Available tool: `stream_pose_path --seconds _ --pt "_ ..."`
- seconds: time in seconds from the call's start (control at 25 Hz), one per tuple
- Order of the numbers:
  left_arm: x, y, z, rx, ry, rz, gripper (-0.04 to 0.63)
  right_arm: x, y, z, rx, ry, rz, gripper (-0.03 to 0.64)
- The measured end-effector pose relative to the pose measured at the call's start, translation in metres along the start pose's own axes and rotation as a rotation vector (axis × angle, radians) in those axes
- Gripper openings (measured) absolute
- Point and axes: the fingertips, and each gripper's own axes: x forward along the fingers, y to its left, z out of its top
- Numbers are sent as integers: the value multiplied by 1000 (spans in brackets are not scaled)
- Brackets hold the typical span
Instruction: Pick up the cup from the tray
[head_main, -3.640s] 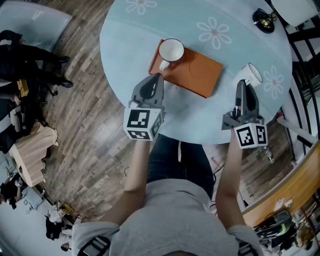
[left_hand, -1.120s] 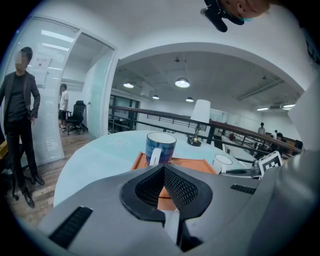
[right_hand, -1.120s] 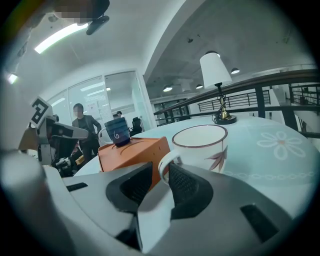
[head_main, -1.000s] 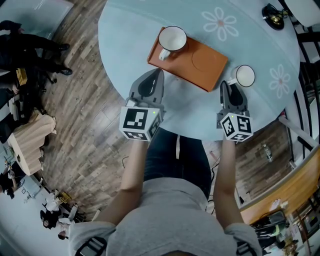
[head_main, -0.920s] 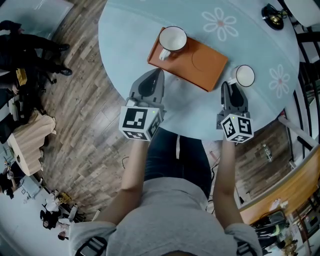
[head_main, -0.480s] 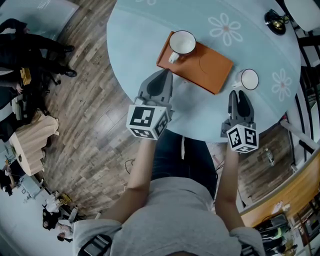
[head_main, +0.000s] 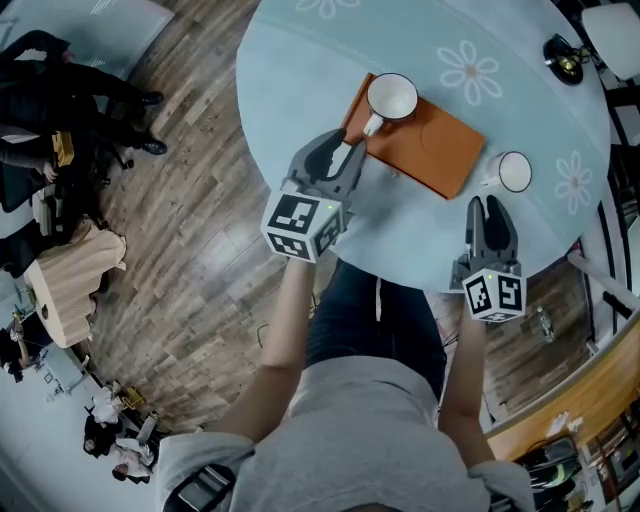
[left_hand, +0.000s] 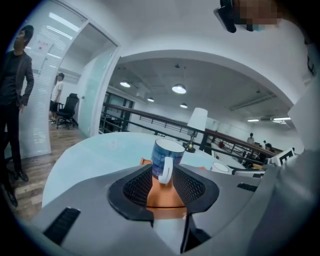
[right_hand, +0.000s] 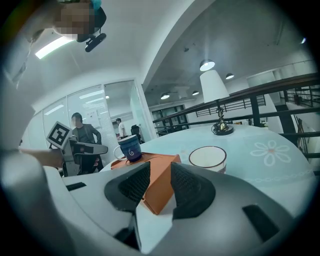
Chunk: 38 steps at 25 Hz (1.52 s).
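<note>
— Is any writing to be read?

— A white swirl is printed on the blue cup (right_hand: 131, 148); whether it is a letter cannot be told. Black-and-white square markers are carried on each gripper's cube (head_main: 300, 225). Lines of print on a white panel (left_hand: 42, 75) are too small to be read.

— Where is the cup found?

— It is stood upright on one end of the orange tray (head_main: 440, 160), its white handle turned towards the left gripper (left_hand: 163, 170).

— How are the jaws set?

— The left gripper's jaws have just been opening and are held well apart. The handle is seen through the gap, ahead of the tips, and nothing is gripped. The right gripper (right_hand: 160, 165) is held with a moderate gap between its jaws, and nothing is held there. A white mug (head_main: 514, 172) is stood beyond it, just beside the tray.

— And the surface, the room?

— A round pale-blue table (head_main: 300, 70), printed with white flowers (head_main: 470, 72), is set on a wood-plank floor (head_main: 190, 230). A lamp (right_hand: 215, 95), railings (right_hand: 280, 95) and ceiling lights (left_hand: 179, 89) are seen in an open office. People (left_hand: 15, 85) are stood near the panel.
</note>
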Motion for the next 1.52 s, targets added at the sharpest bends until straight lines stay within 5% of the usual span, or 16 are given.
stream_pose_path --seconds 0.28,0.96,1.52 --pt "20 -9 -3 100 88 -183 155 6 14 1 10 0 22 98" --pt "42 -22 -12 120 128 -237 154 10 7 -1 19 8 -4 98" --pt "48 -44 -24 117 158 -330 75 10 9 -5 25 18 5 98"
